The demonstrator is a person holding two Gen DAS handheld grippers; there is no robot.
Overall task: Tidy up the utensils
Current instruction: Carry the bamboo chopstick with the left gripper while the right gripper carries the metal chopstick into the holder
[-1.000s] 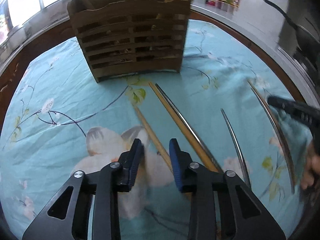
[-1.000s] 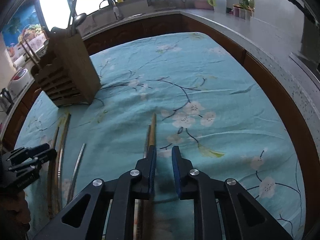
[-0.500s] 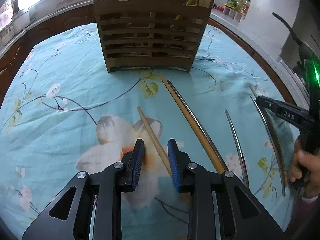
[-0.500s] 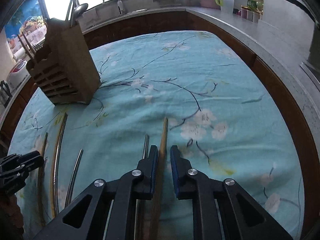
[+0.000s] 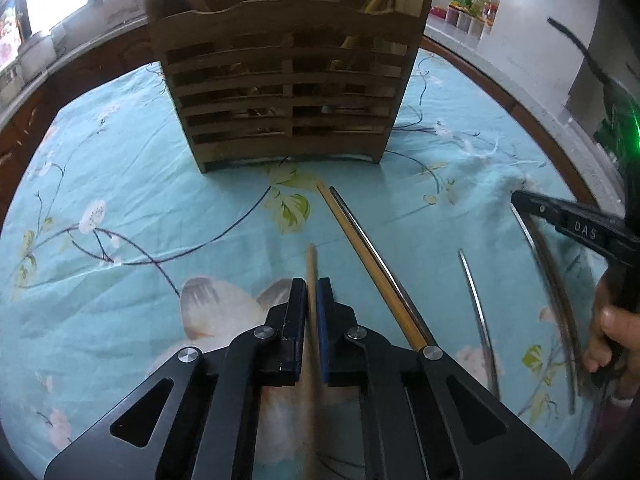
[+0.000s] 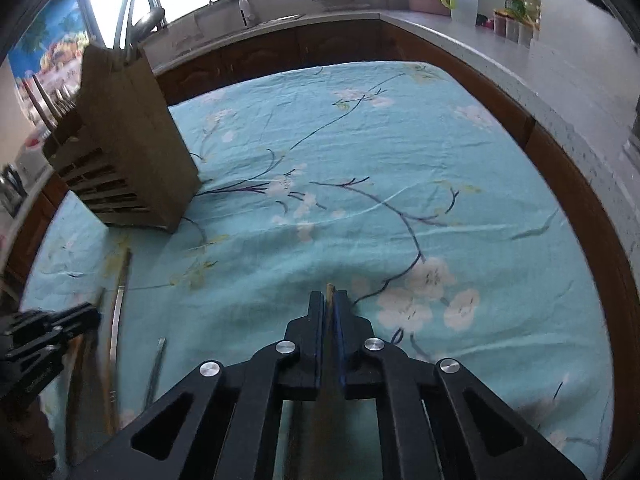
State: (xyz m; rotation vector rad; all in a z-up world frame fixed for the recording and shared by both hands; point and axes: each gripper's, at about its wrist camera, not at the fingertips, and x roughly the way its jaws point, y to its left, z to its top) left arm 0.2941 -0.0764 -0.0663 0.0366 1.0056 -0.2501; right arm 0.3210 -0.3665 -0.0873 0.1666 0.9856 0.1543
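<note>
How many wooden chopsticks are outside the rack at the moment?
3 wooden chopsticks: one in the left gripper, one on the cloth beside it, one in the right gripper; others may be hidden.

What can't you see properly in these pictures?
- Left wrist view: the wooden holder has its top cut off by the frame edge, and its dark slots hide the contents.
- Left wrist view: the gripper body covers the rear of the wooden chopstick.
- Right wrist view: the lying utensils are motion-blurred.
</note>
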